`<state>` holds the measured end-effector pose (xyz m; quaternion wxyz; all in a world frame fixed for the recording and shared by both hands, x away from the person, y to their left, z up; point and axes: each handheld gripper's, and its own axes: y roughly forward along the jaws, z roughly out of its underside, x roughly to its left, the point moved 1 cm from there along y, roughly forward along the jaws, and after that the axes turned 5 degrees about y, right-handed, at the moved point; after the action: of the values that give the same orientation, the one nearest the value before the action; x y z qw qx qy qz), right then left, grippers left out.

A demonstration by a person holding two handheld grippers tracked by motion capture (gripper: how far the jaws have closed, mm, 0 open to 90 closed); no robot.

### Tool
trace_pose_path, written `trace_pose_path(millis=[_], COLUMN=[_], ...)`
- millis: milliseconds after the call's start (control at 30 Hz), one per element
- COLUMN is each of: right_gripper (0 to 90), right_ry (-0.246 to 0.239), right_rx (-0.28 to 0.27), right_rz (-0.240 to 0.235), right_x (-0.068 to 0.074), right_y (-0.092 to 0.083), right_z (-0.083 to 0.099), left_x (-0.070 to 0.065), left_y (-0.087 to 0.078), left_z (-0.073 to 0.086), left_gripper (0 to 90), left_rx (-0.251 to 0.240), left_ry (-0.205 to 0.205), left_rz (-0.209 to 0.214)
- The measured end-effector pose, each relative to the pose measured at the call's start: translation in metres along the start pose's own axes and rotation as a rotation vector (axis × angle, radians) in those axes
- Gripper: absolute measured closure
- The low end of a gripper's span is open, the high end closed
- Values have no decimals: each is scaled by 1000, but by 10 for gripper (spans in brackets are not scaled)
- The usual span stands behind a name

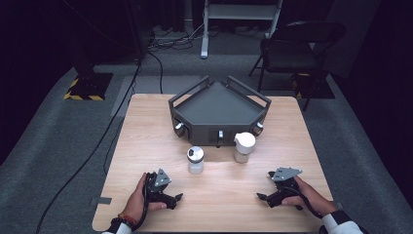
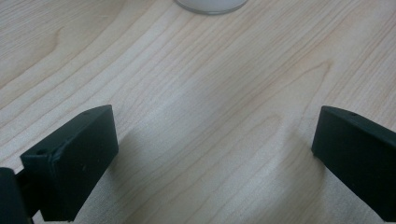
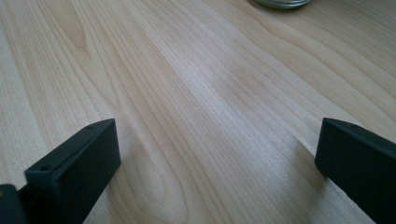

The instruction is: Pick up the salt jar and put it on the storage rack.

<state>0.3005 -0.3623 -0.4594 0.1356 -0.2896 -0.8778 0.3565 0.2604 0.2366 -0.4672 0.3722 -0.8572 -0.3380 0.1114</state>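
Two small white containers stand mid-table: a shaker with a metal top (image 1: 196,160) and a jar with a white lid (image 1: 243,146). Behind them sits a dark grey angular tray (image 1: 219,105) with low walls. My left gripper (image 1: 176,200) rests on the wood at the near left, held by a hand, its jaws pointing right. My right gripper (image 1: 261,197) lies at the near right and points left. In the left gripper view, the left gripper (image 2: 214,126) stands open over bare wood, with a white round base (image 2: 211,5) ahead. The right gripper (image 3: 217,133) is open too, with a round base (image 3: 282,3) beyond.
The wooden table (image 1: 146,146) stands on grey carpet. A black folding chair (image 1: 292,48) and a desk frame (image 1: 241,12) stand beyond its far edge. Cables run along the floor at the left (image 1: 97,146). Small knobs line the tray's front face (image 1: 220,133).
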Motion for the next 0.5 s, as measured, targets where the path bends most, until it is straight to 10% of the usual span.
trace_pose_path(millis=[500], right_gripper=[0], right_ry=[-7], right_rx=[2], right_rz=[-6], right_x=[-2], right_y=[0], right_z=[-1], left_x=[-1], left_y=[0], left_z=[0], left_gripper=[0], left_rx=[2], left_ry=[-2], left_rz=[-1])
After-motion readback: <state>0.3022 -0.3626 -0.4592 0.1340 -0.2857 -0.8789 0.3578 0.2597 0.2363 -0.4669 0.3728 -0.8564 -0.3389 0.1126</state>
